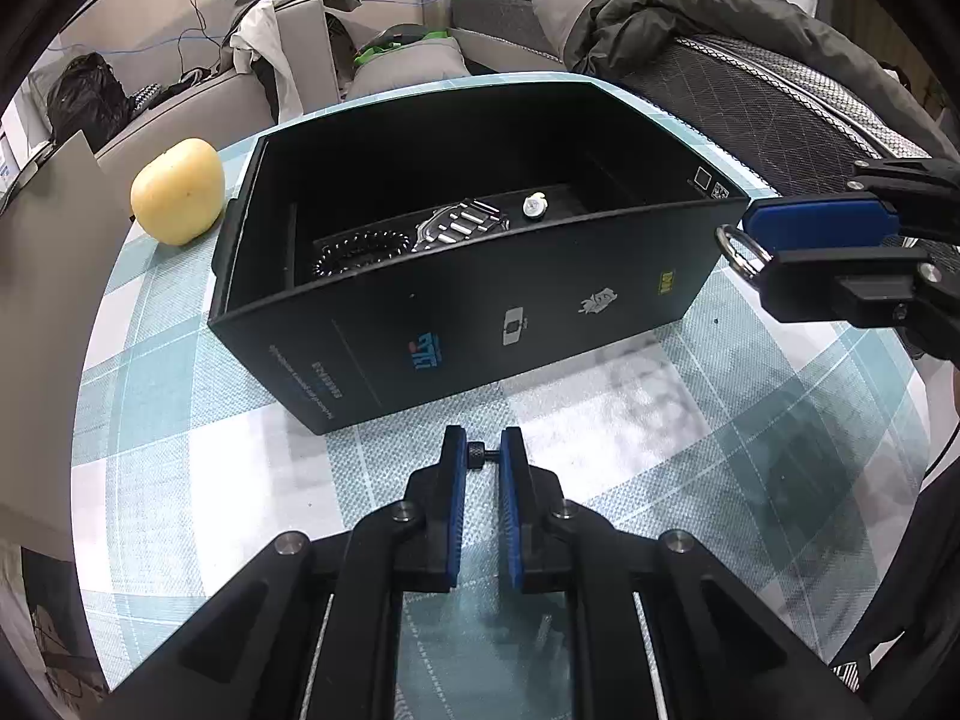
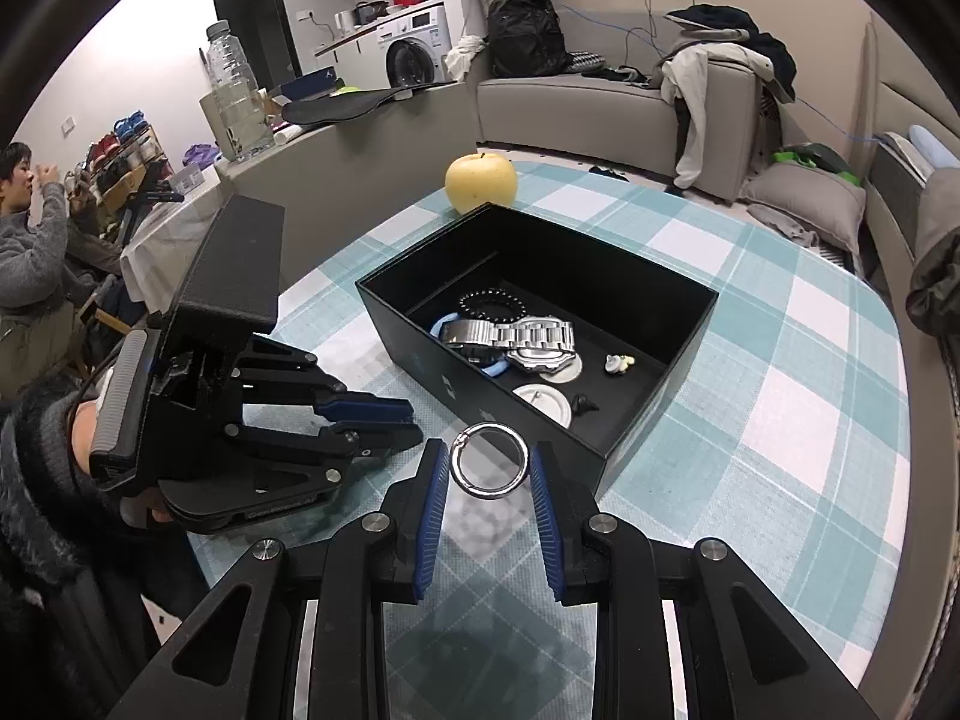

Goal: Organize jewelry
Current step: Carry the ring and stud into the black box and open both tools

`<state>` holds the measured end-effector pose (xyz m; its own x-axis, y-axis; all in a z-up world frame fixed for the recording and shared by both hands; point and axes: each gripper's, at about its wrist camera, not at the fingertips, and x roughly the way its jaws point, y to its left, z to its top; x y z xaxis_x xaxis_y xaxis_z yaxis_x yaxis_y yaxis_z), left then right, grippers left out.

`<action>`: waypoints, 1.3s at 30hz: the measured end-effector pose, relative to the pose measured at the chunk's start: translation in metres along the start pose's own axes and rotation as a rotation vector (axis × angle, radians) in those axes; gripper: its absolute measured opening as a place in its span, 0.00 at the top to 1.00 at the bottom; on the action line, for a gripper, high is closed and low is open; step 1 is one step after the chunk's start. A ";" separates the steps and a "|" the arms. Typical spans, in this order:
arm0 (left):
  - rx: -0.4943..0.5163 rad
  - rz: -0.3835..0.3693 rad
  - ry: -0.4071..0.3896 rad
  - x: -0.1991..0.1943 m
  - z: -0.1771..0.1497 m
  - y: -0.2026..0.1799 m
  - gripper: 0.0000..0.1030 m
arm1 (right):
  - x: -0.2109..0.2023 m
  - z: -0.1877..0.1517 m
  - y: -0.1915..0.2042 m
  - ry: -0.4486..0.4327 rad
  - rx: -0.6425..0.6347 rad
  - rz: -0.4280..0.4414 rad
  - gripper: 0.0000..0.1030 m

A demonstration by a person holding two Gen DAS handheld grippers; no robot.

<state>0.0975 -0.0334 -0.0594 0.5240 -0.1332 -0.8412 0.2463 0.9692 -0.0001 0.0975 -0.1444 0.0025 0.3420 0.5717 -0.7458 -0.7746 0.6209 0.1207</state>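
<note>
An open black box (image 2: 660, 420) (image 1: 480, 312) stands on the checked table. Inside lie a steel watch (image 2: 522, 339) (image 1: 462, 222), a black bead bracelet (image 2: 489, 303) (image 1: 360, 249), a small white earring (image 2: 618, 363) (image 1: 534, 205) and white discs (image 2: 543, 399). My right gripper (image 2: 489, 465) (image 1: 753, 252) is shut on a silver ring (image 2: 489, 461) (image 1: 739, 252), held above the table just off the box's near corner. My left gripper (image 1: 483, 450) (image 2: 414, 420) hovers low before the box, jaws narrowly parted around a small black screw-like piece (image 1: 478, 455).
A yellow apple (image 1: 178, 192) (image 2: 481, 181) sits on the table beyond the box. The table edge (image 2: 888, 420) curves on the right. Sofas with clothes (image 2: 708, 78) stand behind. A person (image 2: 30, 228) sits far left.
</note>
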 end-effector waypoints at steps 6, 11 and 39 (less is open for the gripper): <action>-0.008 -0.009 -0.017 -0.006 -0.001 0.003 0.93 | -0.002 0.003 -0.002 -0.013 0.006 -0.001 0.74; 0.007 -0.041 -0.080 -0.021 0.005 0.000 0.93 | -0.011 0.006 -0.005 -0.057 0.023 0.006 0.74; -0.167 0.011 -0.370 -0.049 0.063 0.045 0.93 | -0.003 0.044 -0.042 -0.206 0.263 -0.115 0.74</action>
<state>0.1340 0.0039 0.0157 0.7916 -0.1589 -0.5900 0.1194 0.9872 -0.1057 0.1527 -0.1490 0.0287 0.5401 0.5692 -0.6199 -0.5704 0.7892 0.2277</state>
